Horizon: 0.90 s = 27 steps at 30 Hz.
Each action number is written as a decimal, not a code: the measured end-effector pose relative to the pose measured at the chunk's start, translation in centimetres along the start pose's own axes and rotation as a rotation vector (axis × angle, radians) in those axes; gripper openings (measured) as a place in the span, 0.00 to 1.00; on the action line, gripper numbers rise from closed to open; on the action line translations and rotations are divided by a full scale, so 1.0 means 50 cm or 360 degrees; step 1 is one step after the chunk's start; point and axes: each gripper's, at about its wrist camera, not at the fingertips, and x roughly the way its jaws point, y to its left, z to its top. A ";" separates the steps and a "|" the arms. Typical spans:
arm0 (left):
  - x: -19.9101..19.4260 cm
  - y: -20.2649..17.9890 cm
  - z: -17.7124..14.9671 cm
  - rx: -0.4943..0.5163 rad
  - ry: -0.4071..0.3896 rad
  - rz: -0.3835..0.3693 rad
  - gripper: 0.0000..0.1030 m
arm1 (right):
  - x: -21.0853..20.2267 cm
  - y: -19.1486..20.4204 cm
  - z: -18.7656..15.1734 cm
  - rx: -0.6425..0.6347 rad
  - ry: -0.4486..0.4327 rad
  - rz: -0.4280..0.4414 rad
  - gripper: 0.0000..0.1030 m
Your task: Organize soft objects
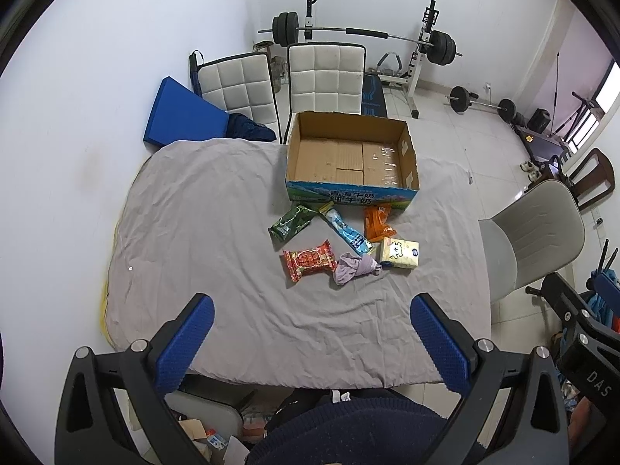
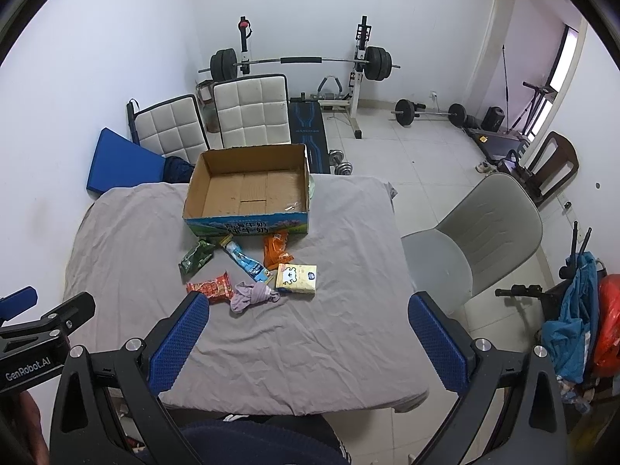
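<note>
We held the left tool point(image 1: 312, 343) wide open above the grey-sheeted bench point(image 1: 217, 240); ahead lay the empty cardboard box point(image 1: 350, 155), snack packets, a tissue pack point(image 1: 399, 254) and crumpled purple cloth point(image 1: 354, 267).

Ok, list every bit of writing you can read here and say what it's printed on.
"纯牛奶" on the front of the cardboard box; the smaller line above it is too blurred to read.
"DAS" on the right gripper body.
"GenRobot.AI" on the left gripper body.
Print on the snack packets and tissue pack is too small to read.
</note>
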 end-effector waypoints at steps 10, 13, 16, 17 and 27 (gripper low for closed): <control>-0.001 0.001 0.006 -0.0005 -0.0007 -0.0008 1.00 | 0.003 -0.004 0.006 0.0013 -0.0016 -0.0006 1.00; 0.000 0.001 0.008 -0.0004 -0.0009 -0.0009 1.00 | 0.004 -0.005 0.007 0.0014 -0.0022 -0.0004 1.00; 0.000 0.002 0.011 -0.0006 -0.0018 -0.0009 1.00 | 0.005 -0.005 0.010 0.0015 -0.0024 -0.0002 1.00; -0.002 0.001 0.011 -0.0006 -0.0021 -0.0008 1.00 | 0.004 -0.005 0.010 0.0015 -0.0026 -0.0002 1.00; -0.002 0.000 0.013 -0.0007 -0.0023 -0.0011 1.00 | 0.002 -0.006 0.012 0.0011 -0.0025 0.0006 1.00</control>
